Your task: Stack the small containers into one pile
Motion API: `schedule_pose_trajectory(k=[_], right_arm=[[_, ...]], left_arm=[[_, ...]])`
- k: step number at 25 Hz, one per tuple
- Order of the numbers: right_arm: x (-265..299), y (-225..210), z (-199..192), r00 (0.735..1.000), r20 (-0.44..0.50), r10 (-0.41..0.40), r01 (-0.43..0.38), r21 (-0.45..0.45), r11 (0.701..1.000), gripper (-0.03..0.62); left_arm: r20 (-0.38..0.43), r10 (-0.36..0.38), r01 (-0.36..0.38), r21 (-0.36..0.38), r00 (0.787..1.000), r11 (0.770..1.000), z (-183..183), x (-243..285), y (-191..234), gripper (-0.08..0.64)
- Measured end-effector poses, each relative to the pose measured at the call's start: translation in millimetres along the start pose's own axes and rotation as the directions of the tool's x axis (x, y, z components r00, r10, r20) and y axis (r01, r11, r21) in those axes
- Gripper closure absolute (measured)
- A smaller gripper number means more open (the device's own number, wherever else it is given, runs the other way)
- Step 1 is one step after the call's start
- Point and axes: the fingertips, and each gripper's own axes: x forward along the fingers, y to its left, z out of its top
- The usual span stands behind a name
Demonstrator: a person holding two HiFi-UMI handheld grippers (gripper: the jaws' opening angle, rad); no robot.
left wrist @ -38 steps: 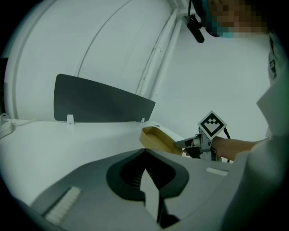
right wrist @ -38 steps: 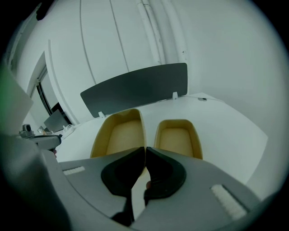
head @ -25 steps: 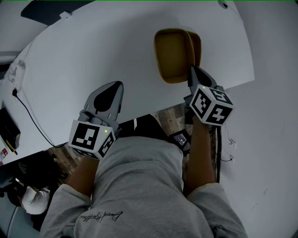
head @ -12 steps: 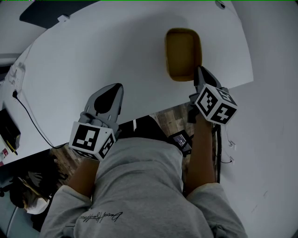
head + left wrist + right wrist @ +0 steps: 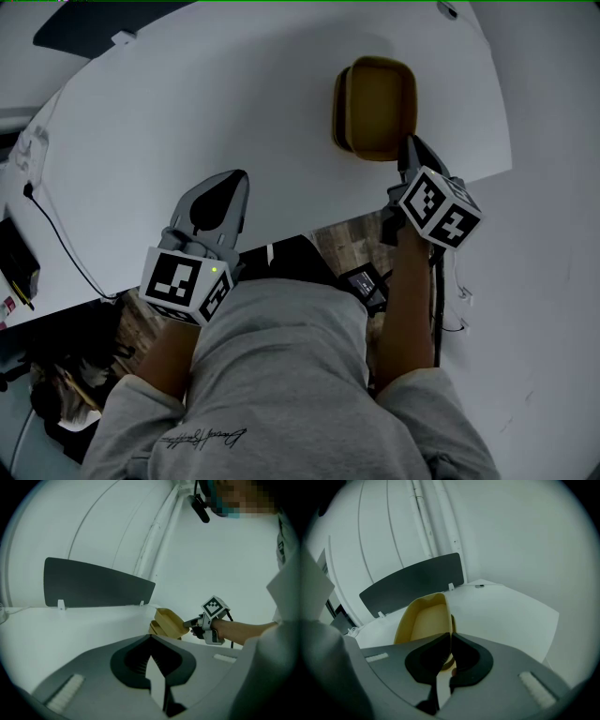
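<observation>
left claw (image 5: pixel 236 176): jaws together, empty | right claw (image 5: pixel 411 142): jaws clamped, tilted downward

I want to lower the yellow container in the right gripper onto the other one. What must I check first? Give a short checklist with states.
1. The right gripper is shut on the rim of the held container: ok.
2. The held container is level: not ok, it tilts.
3. It sits squarely over the lower container: not ok, shifted sideways.
4. The lower container rests on the table: ok.
5. The left gripper is away from both containers, shut and empty: ok.
</observation>
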Motion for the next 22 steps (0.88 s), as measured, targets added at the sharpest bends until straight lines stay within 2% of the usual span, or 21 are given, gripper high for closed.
schedule_pose_trajectory(k=[8,22], right_arm=[[18,-5,-17,0.999,-0.045,-0.015,0.016,0.029,0.999,0.566],[34,-5,-33,0.997,-0.069,-0.043,0.045,0.023,0.999,0.560]], left_arm=[[-0.023,0.009,-0.010,-0.011,1.000,1.000,-4,6,4,0.558],[-0.056,0.015,-0.016,-0.016,0.998,1.000,-14,10,12,0.558]])
